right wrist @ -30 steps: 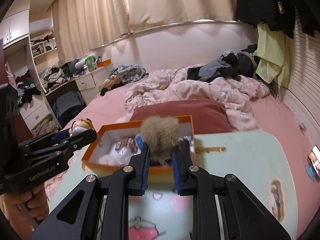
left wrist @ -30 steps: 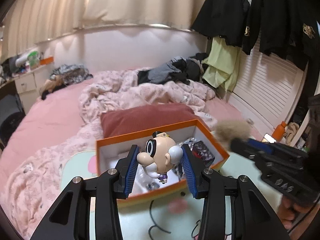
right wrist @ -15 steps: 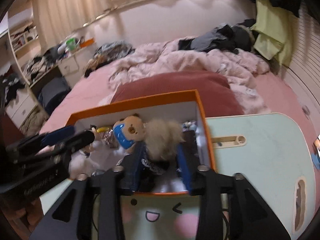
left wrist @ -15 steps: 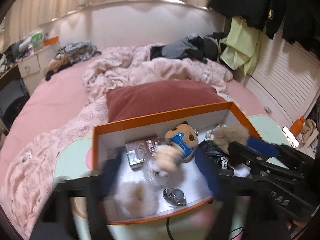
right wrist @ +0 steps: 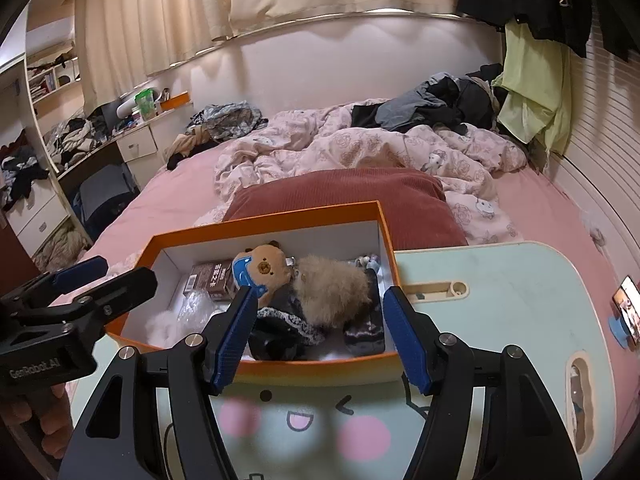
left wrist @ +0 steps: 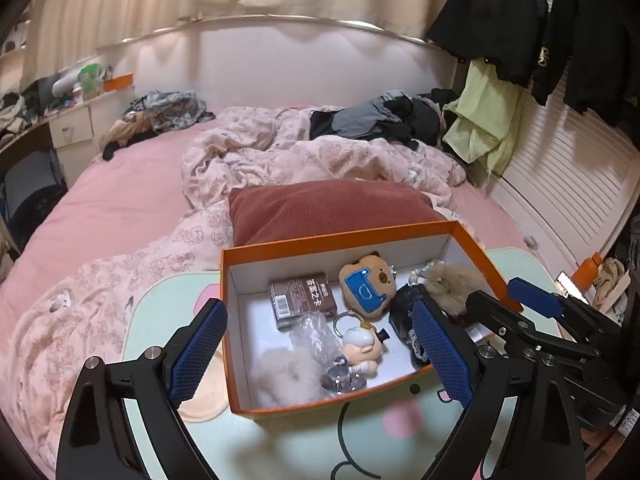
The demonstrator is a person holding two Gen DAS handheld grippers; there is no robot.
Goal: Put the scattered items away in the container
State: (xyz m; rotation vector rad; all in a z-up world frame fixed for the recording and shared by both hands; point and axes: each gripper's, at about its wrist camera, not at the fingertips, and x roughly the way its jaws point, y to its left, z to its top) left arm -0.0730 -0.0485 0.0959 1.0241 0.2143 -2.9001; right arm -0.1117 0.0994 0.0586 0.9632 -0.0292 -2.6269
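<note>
An orange box (left wrist: 340, 236) with white inside stands on the mint table. My left gripper (left wrist: 318, 306) hangs open over its near left part. A white-haired figurine keychain (left wrist: 362, 350) lies loose on the box floor below it. My right gripper (right wrist: 320, 292) is over the box's right end (right wrist: 388, 248), and its jaws are opening. The tan fluffy pompom (right wrist: 332, 292) lies in the box between them, and the pads are off it. A bear plush (left wrist: 368, 284), a brown card pack (left wrist: 302, 298) and white fluff (left wrist: 284, 376) also lie inside.
The mint table (right wrist: 500, 320) carries a cartoon face, a black cable (left wrist: 344, 428) and a beige round pad (left wrist: 200, 400). A phone (right wrist: 628, 308) stands at its right edge. Behind the box lie a red pillow (left wrist: 328, 208) and a bed with crumpled covers.
Both grippers sank toward the box and opened. The left let go of the figurine and the right let go of the pompom; both things now lie in the box.
</note>
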